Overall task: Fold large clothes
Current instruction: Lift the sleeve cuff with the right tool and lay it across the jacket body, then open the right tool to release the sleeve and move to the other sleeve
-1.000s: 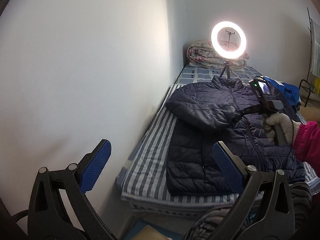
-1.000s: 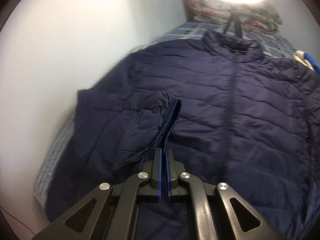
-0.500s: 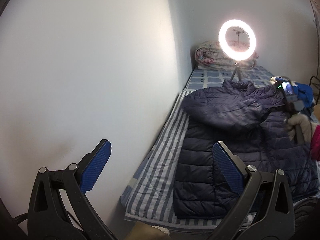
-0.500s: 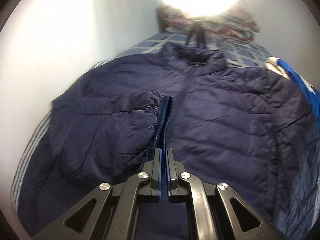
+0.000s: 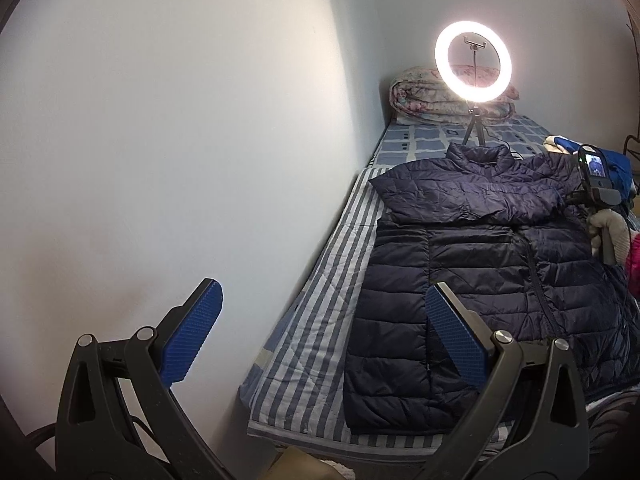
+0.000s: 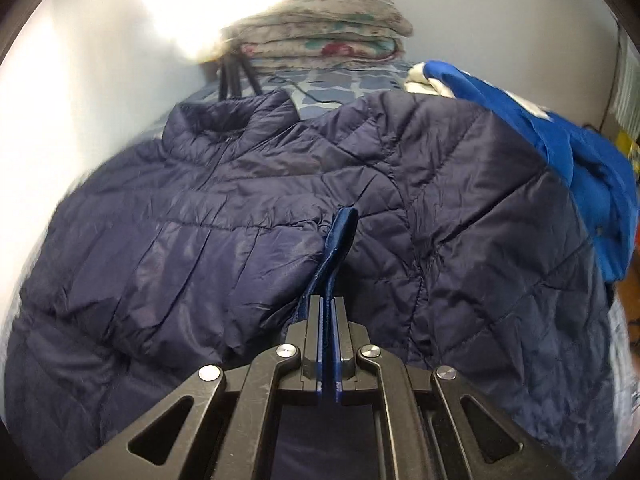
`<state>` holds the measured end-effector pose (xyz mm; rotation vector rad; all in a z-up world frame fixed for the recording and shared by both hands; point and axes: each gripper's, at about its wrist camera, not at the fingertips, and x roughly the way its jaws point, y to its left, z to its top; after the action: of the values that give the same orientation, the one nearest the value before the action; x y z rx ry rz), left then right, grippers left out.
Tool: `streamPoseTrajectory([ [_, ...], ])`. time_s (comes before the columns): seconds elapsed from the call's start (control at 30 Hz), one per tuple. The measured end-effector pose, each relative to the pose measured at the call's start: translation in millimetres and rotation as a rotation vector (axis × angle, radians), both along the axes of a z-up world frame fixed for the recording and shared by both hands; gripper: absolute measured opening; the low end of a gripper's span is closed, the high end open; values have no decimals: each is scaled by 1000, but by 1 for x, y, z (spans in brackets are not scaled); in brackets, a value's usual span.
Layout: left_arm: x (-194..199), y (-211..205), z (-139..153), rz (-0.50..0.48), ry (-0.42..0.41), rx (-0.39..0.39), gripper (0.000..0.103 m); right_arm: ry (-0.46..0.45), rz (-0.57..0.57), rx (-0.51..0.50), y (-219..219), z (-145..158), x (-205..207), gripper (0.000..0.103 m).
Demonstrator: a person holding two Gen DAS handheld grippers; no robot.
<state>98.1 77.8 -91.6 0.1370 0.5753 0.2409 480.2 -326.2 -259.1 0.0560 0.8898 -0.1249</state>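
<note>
A dark navy quilted puffer jacket (image 5: pixel 472 264) lay front-up on the blue-and-white striped bedsheet (image 5: pixel 320 320), its collar toward a glowing ring light on a small tripod (image 5: pixel 473 62). The right gripper (image 6: pixel 328 304) was clenched on the blue-trimmed cuff (image 6: pixel 340 236) of one sleeve, drawn across the chest. The left gripper (image 5: pixel 320 332) hovered released, well apart from the jacket.

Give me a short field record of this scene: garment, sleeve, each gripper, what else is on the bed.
garment: navy puffer jacket, front up on striped bed
sleeve: wall-side sleeve laid across the chest
right gripper: shut on sleeve cuff
left gripper: open, empty, away from jacket
also on bed: ring light, folded quilt, blue garment
</note>
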Motion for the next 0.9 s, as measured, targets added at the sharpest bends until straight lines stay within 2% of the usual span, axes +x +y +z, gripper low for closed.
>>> streamPoseTrajectory([
  [0.1,2,-4,-1,-7,2,8,103,1,-25,5,-4,-4,8,1],
  [0.37,1,-5,-4,-5,16,11,103,94,-25,-44,-2,-25,19,1],
  [0.4,3,-5,-4,-5,15,11,103,97,-15,-46,0,-24,18,3],
  [0.43,2,-5,-4,-6,12,11,103,96,-7,-51,1,-22,16,10],
  [0.5,0,-4,-2,-8,3,9,103,73,-8,-78,3,-11,9,27],
  [0.53,-3,-4,-1,-9,-2,9,103,56,-5,-78,3,-4,4,29],
  [0.63,-13,-7,6,-23,-27,13,103,23,0,-38,-3,17,-12,30],
  [0.77,-28,-11,22,-49,-77,9,103,-49,20,-12,-10,63,-58,32],
  [0.9,-43,-13,38,-73,-119,-2,103,-117,36,18,-11,108,-111,43],
])
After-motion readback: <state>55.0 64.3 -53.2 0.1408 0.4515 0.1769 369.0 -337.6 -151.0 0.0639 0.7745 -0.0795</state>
